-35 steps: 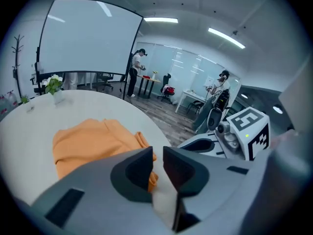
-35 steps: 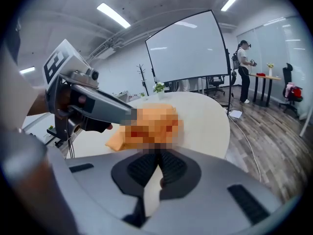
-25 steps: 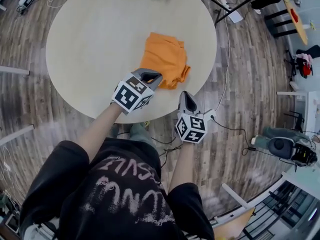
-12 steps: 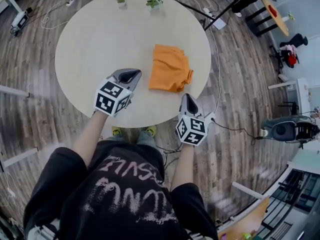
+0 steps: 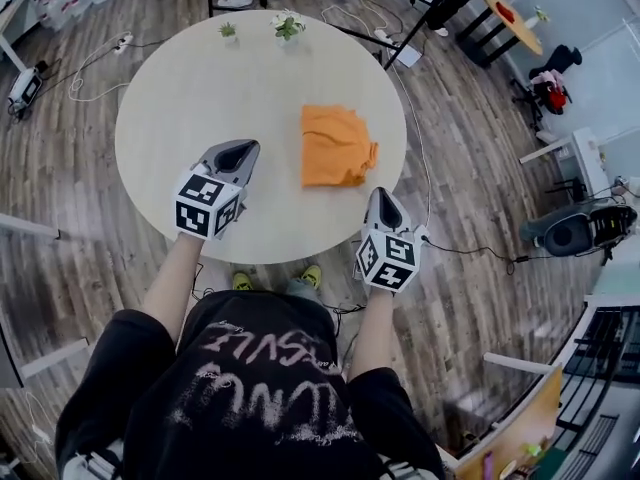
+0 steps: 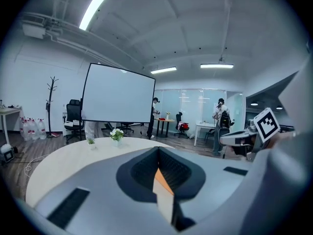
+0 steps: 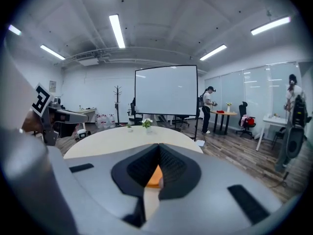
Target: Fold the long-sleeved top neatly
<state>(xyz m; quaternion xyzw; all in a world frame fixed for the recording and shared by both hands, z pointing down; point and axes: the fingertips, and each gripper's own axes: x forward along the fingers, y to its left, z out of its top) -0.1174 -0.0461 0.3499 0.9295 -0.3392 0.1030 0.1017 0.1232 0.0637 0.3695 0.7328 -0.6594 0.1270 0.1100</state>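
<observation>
**A:** What changed in the head view?

**B:** A second ago my left gripper (image 5: 238, 151) sat at the near edge of the folded orange top (image 5: 335, 146). Now it's over the bare table (image 5: 180, 88), well left of the top, jaws closed and empty. My right gripper (image 5: 381, 198) hangs at the table's near rim, closed as well.

**A:** And the gripper views?

**B:** In the left one the jaws are together, with an orange sliver beyond them. The right one shows the same.
</observation>
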